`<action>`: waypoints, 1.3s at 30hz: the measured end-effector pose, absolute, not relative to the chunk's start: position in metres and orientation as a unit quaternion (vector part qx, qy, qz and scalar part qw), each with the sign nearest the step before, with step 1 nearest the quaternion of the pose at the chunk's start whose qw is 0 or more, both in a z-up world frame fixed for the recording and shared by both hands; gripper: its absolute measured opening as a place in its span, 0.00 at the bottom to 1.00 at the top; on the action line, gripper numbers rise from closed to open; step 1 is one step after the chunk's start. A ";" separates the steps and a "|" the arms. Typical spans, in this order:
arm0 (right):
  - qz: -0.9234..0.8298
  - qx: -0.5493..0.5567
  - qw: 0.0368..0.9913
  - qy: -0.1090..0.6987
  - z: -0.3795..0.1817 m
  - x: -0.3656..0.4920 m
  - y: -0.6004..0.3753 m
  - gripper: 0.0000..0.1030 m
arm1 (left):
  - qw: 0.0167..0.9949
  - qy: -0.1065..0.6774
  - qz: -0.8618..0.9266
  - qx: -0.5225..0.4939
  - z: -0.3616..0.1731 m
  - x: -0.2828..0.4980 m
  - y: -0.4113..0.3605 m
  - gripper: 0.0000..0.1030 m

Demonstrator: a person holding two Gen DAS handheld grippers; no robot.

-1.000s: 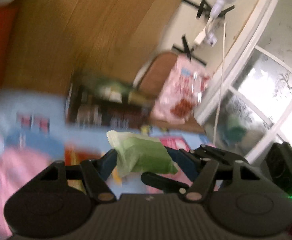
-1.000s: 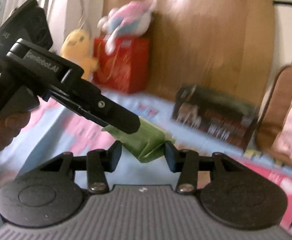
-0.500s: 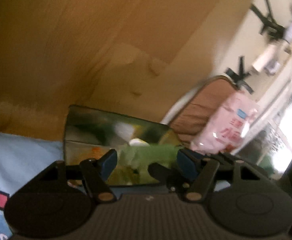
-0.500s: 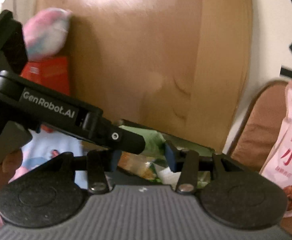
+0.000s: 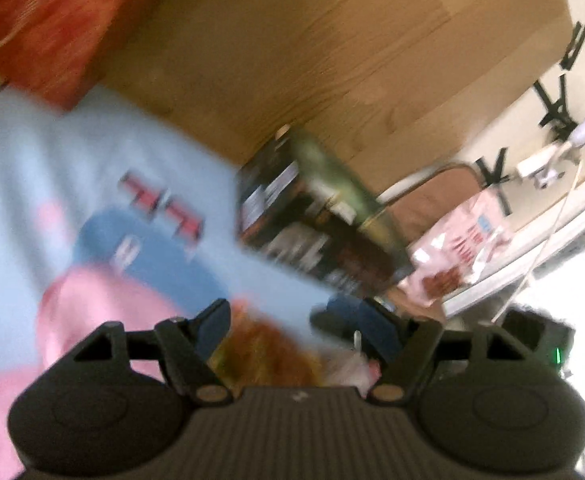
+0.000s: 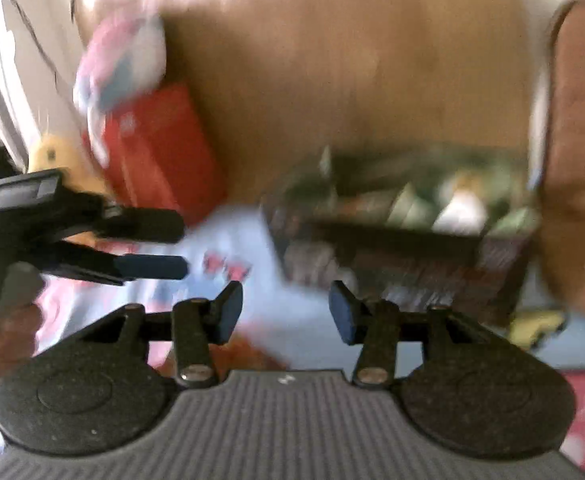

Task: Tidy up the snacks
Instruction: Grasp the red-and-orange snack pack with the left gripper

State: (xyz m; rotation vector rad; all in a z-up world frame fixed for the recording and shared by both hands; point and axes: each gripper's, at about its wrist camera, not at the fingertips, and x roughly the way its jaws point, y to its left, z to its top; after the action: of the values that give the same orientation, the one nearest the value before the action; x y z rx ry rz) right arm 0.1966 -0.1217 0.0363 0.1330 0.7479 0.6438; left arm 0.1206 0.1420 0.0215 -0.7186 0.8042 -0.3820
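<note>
Left wrist view, heavily blurred: a red box (image 5: 48,28) sits at far left against a wooden headboard (image 5: 332,52), above a light blue bedsheet (image 5: 52,168) printed with pink and darker blue patches. The left gripper (image 5: 298,320) stands wide open over the sheet with nothing between its blue-padded fingers (image 5: 214,322); an orange, smeared shape (image 5: 268,354) lies just below the gap, too blurred to name. Farther right, the dark snack box (image 5: 316,224) rests on the sheet at the foot of the headboard, its open top showing green packets. A pink snack bag (image 5: 458,252) lies beyond the box's right end, beside a brown chair back (image 5: 428,204), with a white cable (image 5: 548,236) running down at far right. Right wrist view, also blurred: the left gripper (image 6: 158,244) enters from the left edge, held in a hand (image 6: 0,332), its two fingers parted and empty. Behind it sit a yellow plush toy (image 6: 52,156), a pink and white plush (image 6: 120,60) and the red box (image 6: 160,148). The right gripper (image 6: 286,310) is open in the foreground, holding nothing, above the bedsheet (image 6: 236,236). The snack box (image 6: 404,236) lies ahead and to the right, green and white packets (image 6: 458,208) showing inside its open top, the headboard (image 6: 352,52) behind.
</note>
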 end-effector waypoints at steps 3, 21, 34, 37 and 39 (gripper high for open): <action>0.301 0.077 0.862 0.400 0.023 0.206 -0.113 0.48 | 0.829 0.398 -0.181 -0.349 0.005 0.110 0.143 0.70; 0.387 0.155 0.827 0.378 0.021 0.115 -0.115 0.49 | 0.817 0.391 -0.190 -0.378 -0.008 0.054 0.153 0.04; 0.439 0.002 0.835 0.332 0.015 0.041 -0.093 0.69 | 0.803 0.402 -0.202 -0.390 -0.020 0.003 0.160 0.32; 0.434 -0.014 0.839 0.328 0.015 0.039 -0.091 0.69 | 0.808 0.396 -0.213 -0.379 -0.014 0.013 0.154 0.49; 0.431 -0.020 0.842 0.324 0.014 0.038 -0.087 0.69 | 0.816 0.395 -0.210 -0.367 -0.013 0.021 0.149 0.49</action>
State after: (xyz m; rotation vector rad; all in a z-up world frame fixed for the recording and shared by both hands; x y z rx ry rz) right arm 0.0382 -0.0873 0.0143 -0.0415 0.6851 0.9102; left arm 0.0208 0.1491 -0.0134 -0.7823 0.8427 -0.4471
